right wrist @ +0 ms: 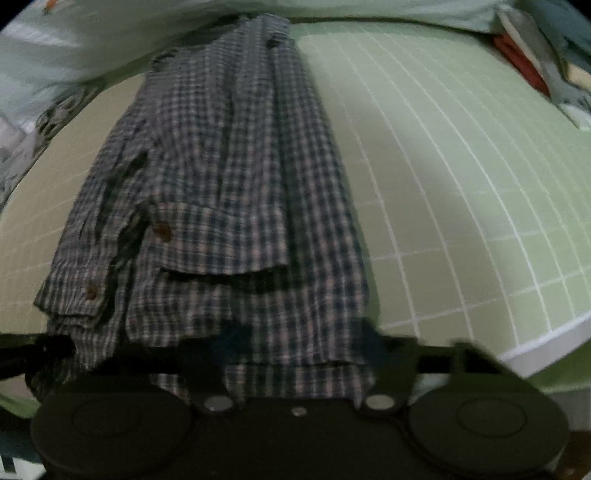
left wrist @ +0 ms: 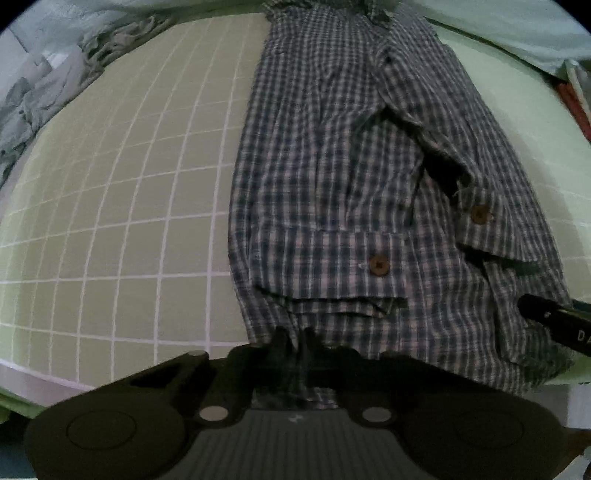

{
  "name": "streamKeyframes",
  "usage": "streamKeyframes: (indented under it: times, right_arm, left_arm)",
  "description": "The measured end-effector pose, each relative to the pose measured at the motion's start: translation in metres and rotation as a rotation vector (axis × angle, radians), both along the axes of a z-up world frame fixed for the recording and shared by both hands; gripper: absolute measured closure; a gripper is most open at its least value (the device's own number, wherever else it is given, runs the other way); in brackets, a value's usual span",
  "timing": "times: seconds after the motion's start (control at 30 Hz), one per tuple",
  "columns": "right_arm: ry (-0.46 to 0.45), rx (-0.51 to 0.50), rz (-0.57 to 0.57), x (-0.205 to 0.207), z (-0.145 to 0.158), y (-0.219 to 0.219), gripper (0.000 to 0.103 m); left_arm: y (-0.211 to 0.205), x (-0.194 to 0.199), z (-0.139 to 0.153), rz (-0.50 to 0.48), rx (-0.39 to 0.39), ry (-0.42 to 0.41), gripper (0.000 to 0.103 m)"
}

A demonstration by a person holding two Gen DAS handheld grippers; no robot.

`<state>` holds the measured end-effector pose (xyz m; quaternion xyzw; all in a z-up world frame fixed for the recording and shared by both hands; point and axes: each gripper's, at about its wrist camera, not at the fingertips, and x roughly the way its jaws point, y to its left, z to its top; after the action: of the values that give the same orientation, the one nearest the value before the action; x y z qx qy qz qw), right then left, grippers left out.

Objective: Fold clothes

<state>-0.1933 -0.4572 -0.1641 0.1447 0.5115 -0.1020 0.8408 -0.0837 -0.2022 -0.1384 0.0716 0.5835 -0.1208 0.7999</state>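
Observation:
A blue-and-white checked shirt (left wrist: 351,177) with brown buttons lies lengthwise on a green grid mat (left wrist: 129,192), its sides folded inward into a long strip. My left gripper (left wrist: 295,343) is shut on the shirt's near edge. The right gripper's finger (left wrist: 554,321) shows at the shirt's right edge in the left wrist view. In the right wrist view the shirt (right wrist: 229,192) runs away from me over the mat (right wrist: 461,184). My right gripper (right wrist: 303,339) has its fingers wide apart, with the shirt's near edge lying between them.
Crumpled grey-green clothes (left wrist: 48,92) lie beyond the mat at the far left. Pale bedding (right wrist: 110,33) lies behind the mat. Red and white items (right wrist: 532,62) sit at the far right. The mat's white front edge (right wrist: 546,343) is near me.

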Motion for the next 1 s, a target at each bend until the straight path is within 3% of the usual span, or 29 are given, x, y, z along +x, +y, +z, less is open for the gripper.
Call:
streamKeyframes:
  times: [0.03,0.17,0.43,0.57,0.77,1.0]
  right_arm:
    - [0.004,0.042,0.005,0.002,0.002,-0.003,0.098]
    - [-0.061,0.193,-0.033,0.008,0.022,-0.02,0.099]
    - [-0.288,0.279,-0.056,0.047,0.089,-0.054,0.1]
    - [-0.358,0.301,-0.105,0.076,0.102,-0.071,0.1]
    - [-0.407,0.323,-0.178,0.115,0.107,-0.096,0.099]
    - [-0.322,0.426,-0.286,0.166,0.069,-0.129,0.099]
  left_arm:
    - [0.002,0.003,0.002,0.013,-0.019,0.007,0.101]
    - [0.008,0.01,0.031,0.051,-0.115,-0.032,0.101]
    - [-0.006,0.057,0.106,0.072,-0.239,-0.232,0.101]
    - [-0.016,0.09,0.131,0.085,-0.263,-0.311,0.101]
    - [-0.032,0.144,0.13,0.118,-0.29,-0.336,0.101]
    - [-0.047,0.205,0.102,0.152,-0.293,-0.287,0.101]
